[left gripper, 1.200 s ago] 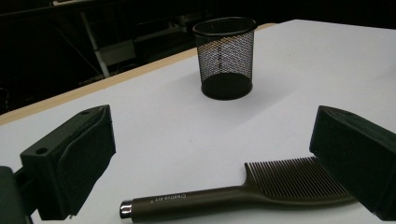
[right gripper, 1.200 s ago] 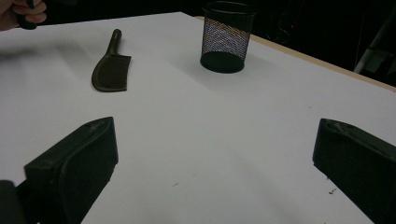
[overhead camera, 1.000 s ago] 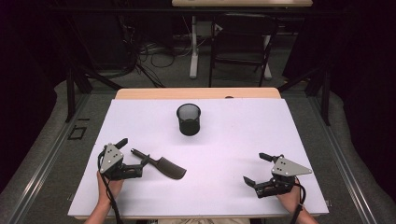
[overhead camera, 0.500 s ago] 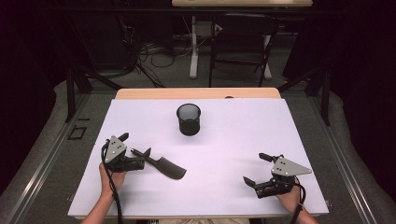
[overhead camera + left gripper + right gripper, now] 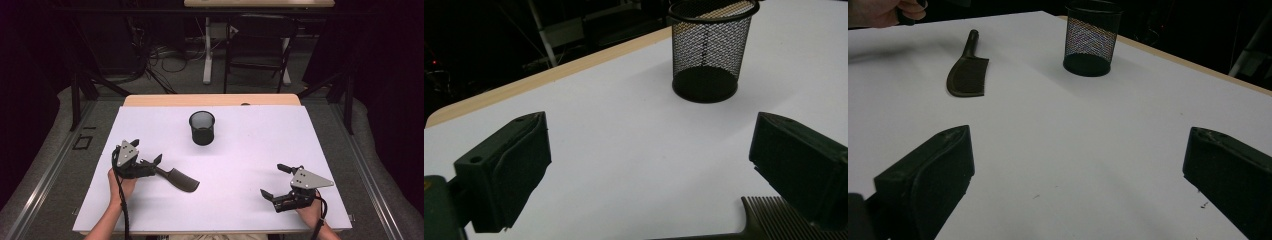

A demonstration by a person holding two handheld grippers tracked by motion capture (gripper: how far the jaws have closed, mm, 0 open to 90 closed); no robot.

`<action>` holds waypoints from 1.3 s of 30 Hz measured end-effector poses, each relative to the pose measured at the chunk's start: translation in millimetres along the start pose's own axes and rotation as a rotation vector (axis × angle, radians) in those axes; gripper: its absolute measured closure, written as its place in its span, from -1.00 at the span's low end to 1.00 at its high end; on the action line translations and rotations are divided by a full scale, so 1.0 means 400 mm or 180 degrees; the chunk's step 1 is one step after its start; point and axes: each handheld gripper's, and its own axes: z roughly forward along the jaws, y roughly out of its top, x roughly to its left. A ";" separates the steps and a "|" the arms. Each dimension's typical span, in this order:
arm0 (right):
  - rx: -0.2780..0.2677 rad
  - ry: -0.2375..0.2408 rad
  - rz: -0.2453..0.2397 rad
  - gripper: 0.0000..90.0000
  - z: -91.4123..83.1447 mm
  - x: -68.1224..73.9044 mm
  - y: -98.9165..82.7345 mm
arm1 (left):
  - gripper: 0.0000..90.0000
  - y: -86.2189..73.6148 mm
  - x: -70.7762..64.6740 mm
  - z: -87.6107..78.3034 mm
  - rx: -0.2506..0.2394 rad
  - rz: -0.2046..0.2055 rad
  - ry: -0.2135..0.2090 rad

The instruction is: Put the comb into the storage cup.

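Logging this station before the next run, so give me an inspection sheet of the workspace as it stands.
Surface: white rectangular tabletop with a bare wooden strip along the far edge; unmarked apart from a few tiny specks near the right tongs.
Job's things: black plastic handled comb lying flat; black wire-mesh cup upright and empty.
Clutter: nothing seen.
Grippers: left tongs open, at the comb's handle, not yet closed on it; right tongs open, holding nothing, low over the tabletop.
Cables: black cable trailing from the left tongs along the forearm; another at the right wrist.
Surroundings: dark room, folding chair, loose floor cables behind the table.
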 end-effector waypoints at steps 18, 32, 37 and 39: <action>0.0001 0.0036 0.0000 -1.00 0.001 0.002 0.000 | 0.47 -0.020 0.027 0.029 0.0476 -0.0133 -0.0021; 0.0003 0.0065 -0.0002 -1.00 0.003 0.002 -0.001 | 1.00 -0.045 0.053 0.039 0.0725 -0.0312 0.0008; 0.0006 0.0063 -0.0005 -1.00 0.002 0.002 -0.001 | 1.00 -0.052 0.053 0.049 0.0850 -0.0292 0.0120; 0.0005 0.0069 -0.0029 -1.00 0.002 0.003 0.000 | 1.00 -0.053 0.053 0.048 0.0877 -0.0288 0.0151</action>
